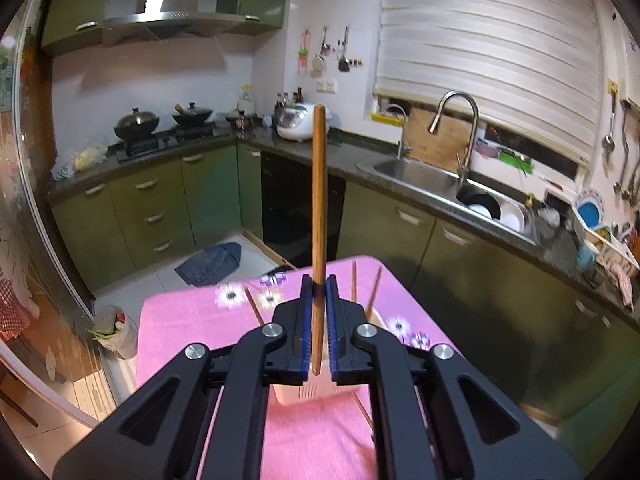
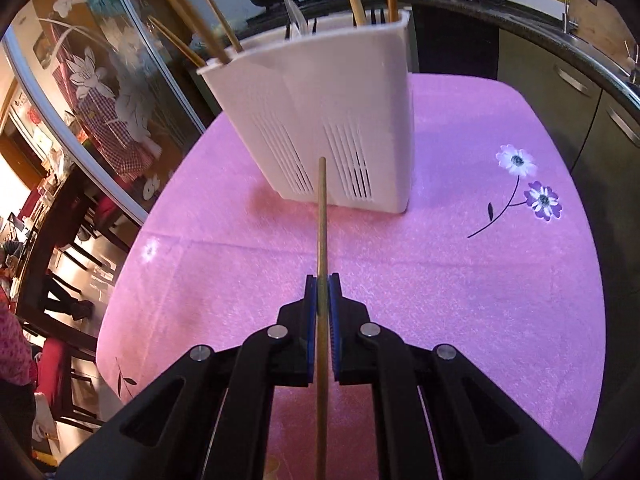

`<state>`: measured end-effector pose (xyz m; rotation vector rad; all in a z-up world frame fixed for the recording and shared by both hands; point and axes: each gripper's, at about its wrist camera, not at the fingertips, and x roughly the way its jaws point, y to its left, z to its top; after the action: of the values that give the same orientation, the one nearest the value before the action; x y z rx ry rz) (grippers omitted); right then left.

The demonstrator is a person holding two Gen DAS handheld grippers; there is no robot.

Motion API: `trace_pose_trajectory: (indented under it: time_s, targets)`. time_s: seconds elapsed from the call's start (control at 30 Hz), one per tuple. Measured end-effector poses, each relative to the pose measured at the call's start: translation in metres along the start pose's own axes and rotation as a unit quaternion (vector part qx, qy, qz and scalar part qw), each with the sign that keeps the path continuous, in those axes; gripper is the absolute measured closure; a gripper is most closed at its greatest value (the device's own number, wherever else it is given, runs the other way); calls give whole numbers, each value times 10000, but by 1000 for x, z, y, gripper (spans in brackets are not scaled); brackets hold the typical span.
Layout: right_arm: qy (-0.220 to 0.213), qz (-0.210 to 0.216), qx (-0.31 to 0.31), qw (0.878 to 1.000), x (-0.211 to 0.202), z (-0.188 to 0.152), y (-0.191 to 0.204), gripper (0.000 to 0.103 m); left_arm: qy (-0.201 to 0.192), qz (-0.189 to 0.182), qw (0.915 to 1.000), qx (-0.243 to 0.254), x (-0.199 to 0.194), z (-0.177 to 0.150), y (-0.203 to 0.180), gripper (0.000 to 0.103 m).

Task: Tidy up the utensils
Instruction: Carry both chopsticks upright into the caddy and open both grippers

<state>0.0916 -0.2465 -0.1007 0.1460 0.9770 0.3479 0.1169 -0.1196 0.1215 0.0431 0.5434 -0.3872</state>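
Observation:
My left gripper (image 1: 319, 286) is shut on a brown wooden chopstick (image 1: 319, 200) that points upward, held high above the pink table (image 1: 192, 320). Below it, partly hidden by the jaws, stands the white utensil holder (image 1: 304, 394) with chopsticks (image 1: 374, 292) sticking out. My right gripper (image 2: 322, 284) is shut on another wooden chopstick (image 2: 321, 216), which points at the white slotted utensil holder (image 2: 320, 120) standing on the pink tablecloth (image 2: 460, 280). The holder has several chopsticks (image 2: 218, 20) and dark-handled utensils in it.
Green kitchen cabinets (image 1: 160, 208), a stove with woks (image 1: 160, 120), a rice cooker (image 1: 300, 120) and a sink (image 1: 440, 176) ring the room. A glass sliding door (image 2: 100, 80) stands left of the table. Purple flowers (image 2: 528, 184) are printed on the cloth.

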Motion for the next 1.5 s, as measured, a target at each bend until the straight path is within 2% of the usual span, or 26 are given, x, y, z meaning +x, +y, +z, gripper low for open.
trace_pose_trajectory:
  time_s: [0.2, 0.43, 0.63, 0.8, 0.9, 1.0, 1.03, 1.17, 1.2, 1.27, 1.4, 1.5]
  targets:
    - [-157, 106, 14, 9998, -8, -2, 4, 97, -119, 174, 9998, -57, 13, 12, 4, 96]
    - [-396, 248, 77, 9989, -26, -3, 1, 97, 537, 259, 9982, -63, 57, -14, 11, 96]
    - [-779, 297, 107, 9965, -56, 2, -3, 97, 969, 311, 9948, -49, 89, -41, 17, 96]
    - [-1189, 318, 63, 9924, -87, 15, -2, 97, 1232, 274, 9920, -94, 107, -63, 21, 78]
    - [-1450, 329, 19, 9889, -106, 26, 0, 97, 1194, 228, 9925, -152, 108, -70, 23, 64]
    - [-1754, 352, -49, 9839, -128, 43, 3, 97, 1019, 211, 9944, -177, 96, -72, 24, 61]
    - [-1824, 355, -63, 9826, -133, 46, 4, 97, 963, 232, 9950, -154, 92, -72, 22, 57]
    - [-2282, 335, -159, 9729, -163, 75, 8, 97, 655, 299, 9974, -65, 65, -80, 16, 29]
    - [-2381, 322, -171, 9706, -171, 81, 10, 97, 577, 326, 9978, -28, 58, -83, 15, 26]
    - [-2572, 281, -183, 9658, -184, 94, 12, 97, 439, 349, 9984, 2, 45, -89, 14, 15]
    - [-2911, 168, -166, 9564, -203, 121, 15, 97, 222, 378, 9990, -28, 20, -105, 13, 10]
    - [-2976, 28, -163, 9545, -201, 141, 16, 97, 110, 449, 9989, -2, 8, -114, 12, 6]
